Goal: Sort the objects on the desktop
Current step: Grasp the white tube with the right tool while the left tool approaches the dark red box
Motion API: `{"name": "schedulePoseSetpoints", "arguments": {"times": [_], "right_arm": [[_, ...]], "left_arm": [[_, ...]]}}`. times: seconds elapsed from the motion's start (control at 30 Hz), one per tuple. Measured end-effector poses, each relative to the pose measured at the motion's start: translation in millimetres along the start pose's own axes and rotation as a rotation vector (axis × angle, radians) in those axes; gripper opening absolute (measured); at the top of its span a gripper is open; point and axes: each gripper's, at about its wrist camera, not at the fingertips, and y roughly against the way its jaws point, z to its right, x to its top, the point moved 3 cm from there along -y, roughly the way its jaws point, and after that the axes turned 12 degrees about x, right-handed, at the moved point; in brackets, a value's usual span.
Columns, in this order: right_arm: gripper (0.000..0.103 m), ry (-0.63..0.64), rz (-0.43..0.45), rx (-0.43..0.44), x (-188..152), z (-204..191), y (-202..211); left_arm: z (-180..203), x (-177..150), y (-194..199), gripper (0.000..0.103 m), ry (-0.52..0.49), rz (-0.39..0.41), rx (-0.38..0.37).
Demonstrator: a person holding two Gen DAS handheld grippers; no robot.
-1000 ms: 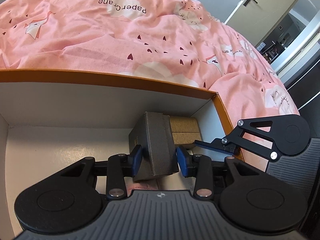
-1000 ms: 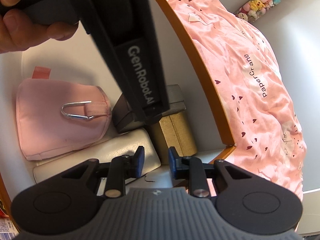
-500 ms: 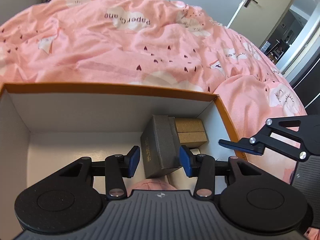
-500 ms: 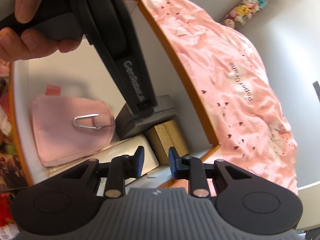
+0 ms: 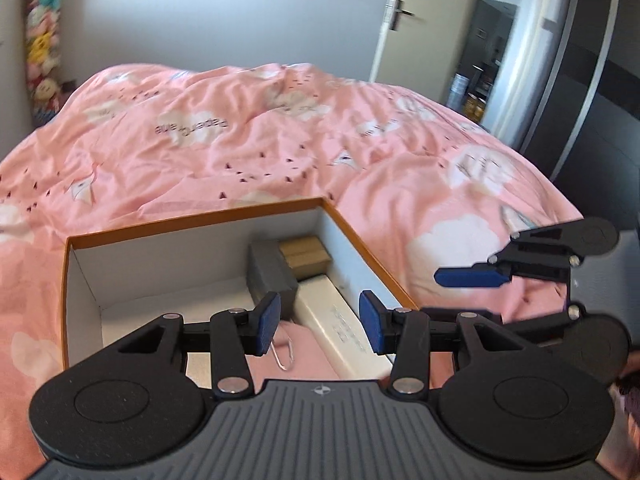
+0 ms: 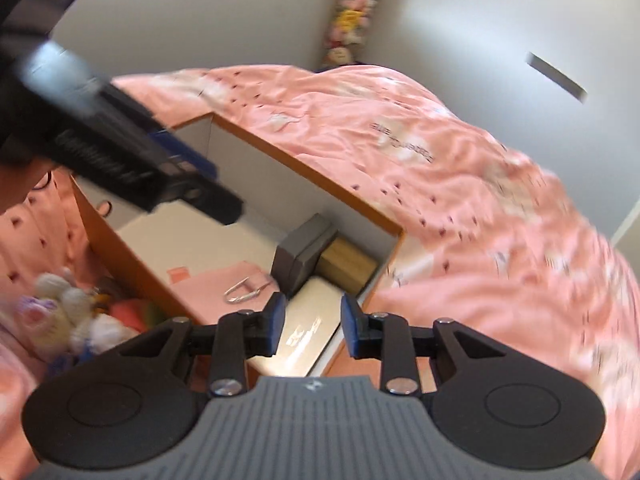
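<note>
Grey box (image 5: pixel 272 276) stands in the orange-rimmed box (image 5: pixel 192 227) at its 2 o'clock corner; probably light, rigid card, best pinched across its flat sides. Left gripper (image 5: pixel 319 323) half-open, empty; right gripper (image 6: pixel 312 325) opening, empty.

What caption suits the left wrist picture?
Open left gripper above an orange-rimmed box on a pink duvet.

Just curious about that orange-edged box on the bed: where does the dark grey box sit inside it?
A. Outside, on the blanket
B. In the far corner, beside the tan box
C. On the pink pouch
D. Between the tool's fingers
B: the dark grey box stands against the tan box in the orange-edged box's far corner.
</note>
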Motion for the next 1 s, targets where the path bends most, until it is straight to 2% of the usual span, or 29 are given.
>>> {"name": "schedulePoseSetpoints", "arguments": {"times": [0.17,0.33,0.4,0.43,0.5,0.63,0.9,1.0], "right_arm": [[0.032,-0.344,-0.073,-0.048,-42,5,11],[0.032,-0.523,-0.133,-0.072,-84,-7,17],[0.036,-0.581,-0.154,-0.095,-98,-14,17],[0.043,-0.603,-0.170,-0.100,-104,-17,16],[0.044,-0.639,-0.175,-0.086,-113,-23,15],[0.049,-0.680,-0.167,-0.087,-123,-32,21],[0.049,-0.765,-0.171,-0.027,-141,-39,26],[0.045,-0.775,-0.170,-0.012,-142,-39,25]], "left_arm": [[34,-29,18,0.051,-0.133,0.005,-0.051],[67,-62,20,0.051,-0.297,0.000,-0.043],[78,-72,19,0.051,-0.343,-0.017,-0.053],[83,-79,19,0.051,-0.371,-0.023,-0.062],[93,-91,20,0.051,-0.430,-0.031,-0.066],[102,-111,20,0.057,-0.526,-0.037,-0.021],[109,-128,23,0.061,-0.538,-0.064,0.000],[112,-130,22,0.061,-0.551,-0.063,0.016]]}}
